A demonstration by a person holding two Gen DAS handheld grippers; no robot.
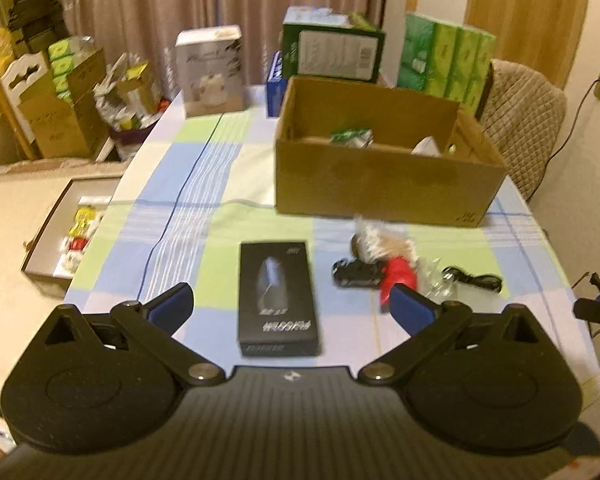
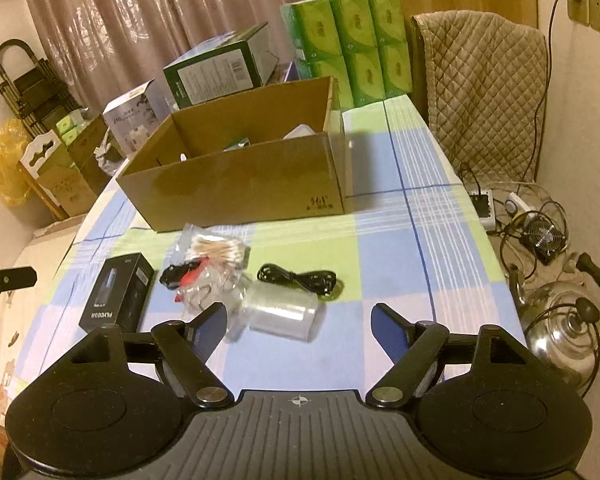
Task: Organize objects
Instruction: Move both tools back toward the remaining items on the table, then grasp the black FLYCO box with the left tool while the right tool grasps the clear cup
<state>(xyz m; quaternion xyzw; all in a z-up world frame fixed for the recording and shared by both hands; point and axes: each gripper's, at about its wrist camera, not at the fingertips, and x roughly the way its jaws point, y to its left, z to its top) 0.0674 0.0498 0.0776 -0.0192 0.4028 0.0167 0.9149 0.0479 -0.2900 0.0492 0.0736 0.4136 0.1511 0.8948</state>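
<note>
An open cardboard box (image 1: 380,184) (image 2: 244,184) stands on the checked tablecloth and holds a few small items. In front of it lie a black product box (image 1: 278,300) (image 2: 118,292), a bag of cotton swabs (image 1: 380,242) (image 2: 220,248), a black and red tool (image 1: 376,274) (image 2: 182,274), a coiled black cable (image 1: 474,280) (image 2: 300,278) and a clear plastic roll (image 2: 280,310). My left gripper (image 1: 290,308) is open, with the black product box between its fingers. My right gripper (image 2: 298,326) is open just over the clear roll.
Green tissue packs (image 2: 352,40), a dark green carton (image 1: 332,48) and a white carton (image 1: 210,72) stand at the table's far end. A padded chair (image 2: 484,92) stands at the right. A kettle (image 2: 564,332) and cables lie on the floor to the right.
</note>
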